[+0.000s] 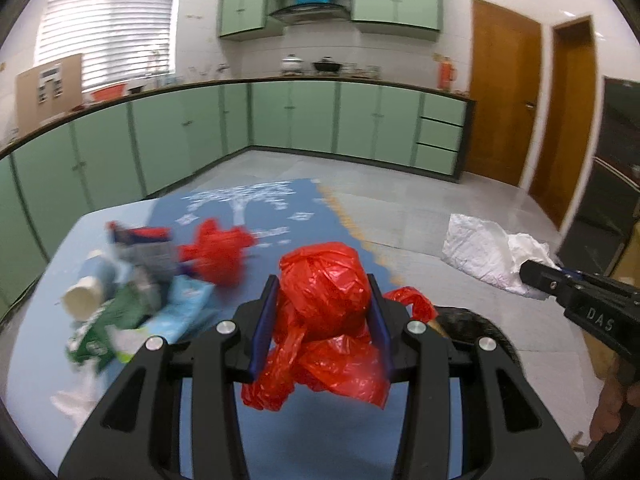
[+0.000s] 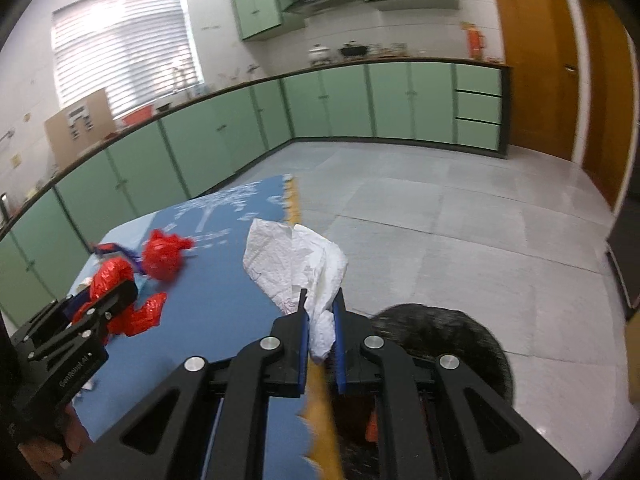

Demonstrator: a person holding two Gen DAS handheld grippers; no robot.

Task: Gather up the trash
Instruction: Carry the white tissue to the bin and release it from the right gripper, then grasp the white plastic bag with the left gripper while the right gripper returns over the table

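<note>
The left gripper squeezes a crinkly red plastic bag ball above the blue table's right edge. The right gripper pinches soft crumpled white paper standing upward.

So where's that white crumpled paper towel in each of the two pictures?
Left wrist view: the paper towel is at the right, over the floor, pinched in the jaws of the right gripper.
Right wrist view: the same paper towel is in the middle, just above the near jaws that hold it.
Shared landmark: the loose red bag on the blue table, left of the towel in both.
</note>
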